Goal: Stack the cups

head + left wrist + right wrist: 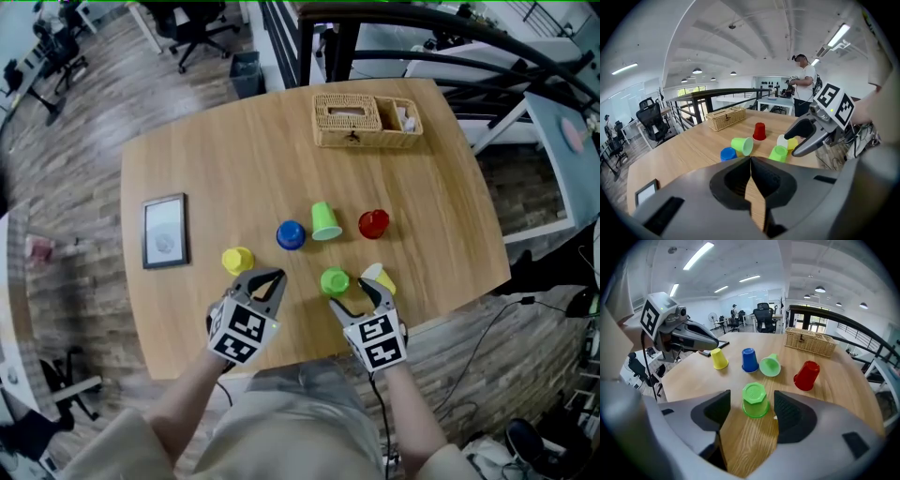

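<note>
Green cup [755, 401]; lime cup [325, 221]; blue cup [291, 234]; red cup [373, 223]; yellow cup [237, 260]; tan woven basket [366, 120]; wood-grain table [234, 159].

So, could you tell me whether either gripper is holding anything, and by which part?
Nothing is held. The right gripper has its fingers apart either side of the upside-down green cup, not pressing it; the left gripper is shut and empty.

No word, number or brand reads anywhere here. The cube [236, 336] on the left gripper [270, 277] shows only black-and-white square markers, and so does the cube [378, 342] on the right gripper [356, 298]. The framed card [165, 231] carries a grey mark, too small to read.
</note>
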A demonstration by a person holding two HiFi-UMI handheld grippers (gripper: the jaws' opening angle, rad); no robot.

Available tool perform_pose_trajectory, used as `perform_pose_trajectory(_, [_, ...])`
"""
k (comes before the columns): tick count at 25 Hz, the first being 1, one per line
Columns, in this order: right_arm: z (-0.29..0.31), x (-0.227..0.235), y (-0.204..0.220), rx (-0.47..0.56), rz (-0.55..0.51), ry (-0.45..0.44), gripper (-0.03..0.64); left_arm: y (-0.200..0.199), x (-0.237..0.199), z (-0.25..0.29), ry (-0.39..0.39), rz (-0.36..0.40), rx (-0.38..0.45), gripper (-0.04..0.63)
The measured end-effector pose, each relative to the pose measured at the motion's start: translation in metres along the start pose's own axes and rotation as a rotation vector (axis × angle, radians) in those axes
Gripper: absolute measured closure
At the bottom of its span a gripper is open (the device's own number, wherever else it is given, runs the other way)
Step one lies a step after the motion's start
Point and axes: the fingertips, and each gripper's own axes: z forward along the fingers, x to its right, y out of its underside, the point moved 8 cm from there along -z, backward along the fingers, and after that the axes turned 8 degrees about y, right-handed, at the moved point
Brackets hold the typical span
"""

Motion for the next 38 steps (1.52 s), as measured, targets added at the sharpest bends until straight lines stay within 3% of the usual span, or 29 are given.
perform_pose_trajectory(8, [-0.075, 0.014, -0.024, 0.127, 0.023, 0.089, 0.327, -0.033, 0.022, -0.039, -0.016, 0.033, 0.056, 0.572])
perform_pose_trajectory(14, [-0.109, 0.019, -0.007, 0.146, -0.001, 0.095, 0.327, -0.04, 0.04, -0.058, -0.012, 0.033, 0.08, 0.572])
perform_pose_trajectory(17, [-0.108, 0.015, 0.02, 0.098, -0.07, -0.005, 0.318, -0.039, 0.047, -0.053, 0.003, 0.039, 0.072, 0.572])
perform_pose_trajectory(22, [-0.08, -0.006, 0.093, -0.121, -0.379, -0.156, 0.276, -0.033, 0.06, -0.038, 0.048, 0.053, 0.041, 0.572])
perform_pose_trajectory(24, [-0.067, -0.011, 0.117, -0.177, -0.438, -0.179, 0.276, -0.028, 0.065, -0.031, 0.065, 0.053, 0.024, 0.572])
perform_pose_trajectory(28, [-0.048, -0.017, 0.14, -0.226, -0.507, -0.167, 0.276, -0.019, 0.073, -0.022, 0.094, 0.053, -0.012, 0.572])
perform_pose_trajectory(33, [-0.03, -0.016, 0.142, -0.219, -0.505, -0.153, 0.28, -0.011, 0.074, -0.015, 0.104, 0.048, -0.042, 0.572])
perform_pose_trajectory(38, [-0.02, -0.011, 0.135, -0.194, -0.477, -0.13, 0.351, -0.006, 0.069, -0.013, 0.099, 0.037, -0.061, 0.572])
